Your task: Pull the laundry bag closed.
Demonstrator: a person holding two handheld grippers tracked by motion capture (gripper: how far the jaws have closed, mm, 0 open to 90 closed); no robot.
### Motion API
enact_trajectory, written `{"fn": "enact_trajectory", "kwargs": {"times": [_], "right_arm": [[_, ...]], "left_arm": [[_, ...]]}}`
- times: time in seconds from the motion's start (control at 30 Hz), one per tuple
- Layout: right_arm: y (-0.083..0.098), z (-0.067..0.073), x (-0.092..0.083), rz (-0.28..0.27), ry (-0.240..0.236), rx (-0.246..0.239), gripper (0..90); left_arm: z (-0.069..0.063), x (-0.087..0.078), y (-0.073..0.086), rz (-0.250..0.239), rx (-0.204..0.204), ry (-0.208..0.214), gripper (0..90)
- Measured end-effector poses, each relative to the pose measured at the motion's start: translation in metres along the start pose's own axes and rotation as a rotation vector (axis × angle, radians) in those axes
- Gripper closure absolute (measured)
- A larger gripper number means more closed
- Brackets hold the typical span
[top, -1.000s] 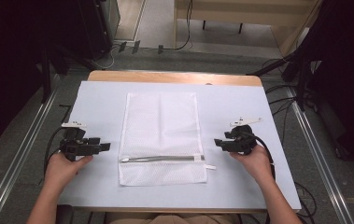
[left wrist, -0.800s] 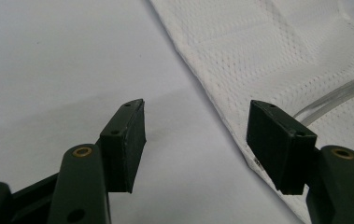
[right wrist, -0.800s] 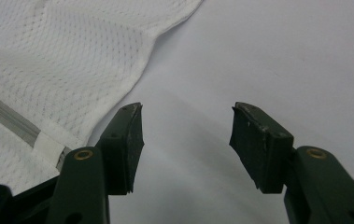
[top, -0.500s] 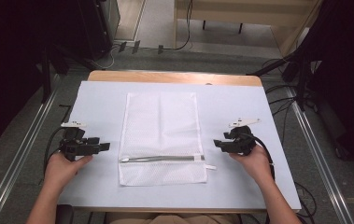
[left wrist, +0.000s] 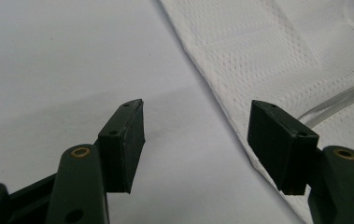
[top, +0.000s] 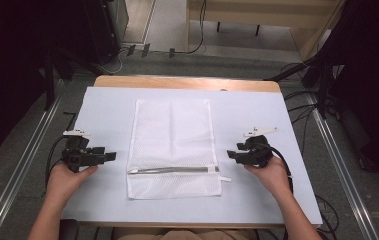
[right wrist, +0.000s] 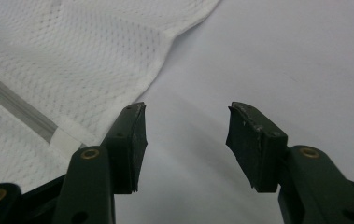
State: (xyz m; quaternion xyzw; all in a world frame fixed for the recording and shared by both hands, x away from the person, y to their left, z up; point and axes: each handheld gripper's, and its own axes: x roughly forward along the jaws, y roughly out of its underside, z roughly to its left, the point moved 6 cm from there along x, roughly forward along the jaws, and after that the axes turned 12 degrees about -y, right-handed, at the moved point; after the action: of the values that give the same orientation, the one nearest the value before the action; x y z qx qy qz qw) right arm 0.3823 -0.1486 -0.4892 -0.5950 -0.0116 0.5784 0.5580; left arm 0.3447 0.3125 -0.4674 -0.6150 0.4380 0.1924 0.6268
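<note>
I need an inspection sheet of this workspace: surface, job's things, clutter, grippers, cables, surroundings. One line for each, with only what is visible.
Surface: white sheet covers the table; a wooden strip shows at the far edge.
Job's things: white mesh bag lies flat at the centre, its zipper running across near the person's end.
Clutter: nothing seen.
Grippers: left gripper and right gripper both open, each beside the bag, holding nothing.
Cables: one trails from each gripper; more lie on the floor beyond the table.
Surroundings: grey floor, metal rails at both sides, dark equipment.
</note>
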Motion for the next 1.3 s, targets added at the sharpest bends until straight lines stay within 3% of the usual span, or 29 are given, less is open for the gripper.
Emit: {"fn": "enact_trajectory", "kwargs": {"times": [0.53,1.2,1.3], "right_arm": [[-0.005,0.029,0.006,0.005,-0.053,-0.059,48.7],[-0.011,0.061,0.015,0.012,-0.106,-0.093,51.4],[-0.012,0.068,0.019,0.016,-0.119,-0.121,51.5]], "left_arm": [[-0.001,0.000,0.001,0.003,0.001,0.007,37.4],[0.000,-0.002,0.001,-0.004,-0.002,0.006,38.6],[-0.001,-0.001,0.001,0.001,0.002,0.004,38.5]]}}
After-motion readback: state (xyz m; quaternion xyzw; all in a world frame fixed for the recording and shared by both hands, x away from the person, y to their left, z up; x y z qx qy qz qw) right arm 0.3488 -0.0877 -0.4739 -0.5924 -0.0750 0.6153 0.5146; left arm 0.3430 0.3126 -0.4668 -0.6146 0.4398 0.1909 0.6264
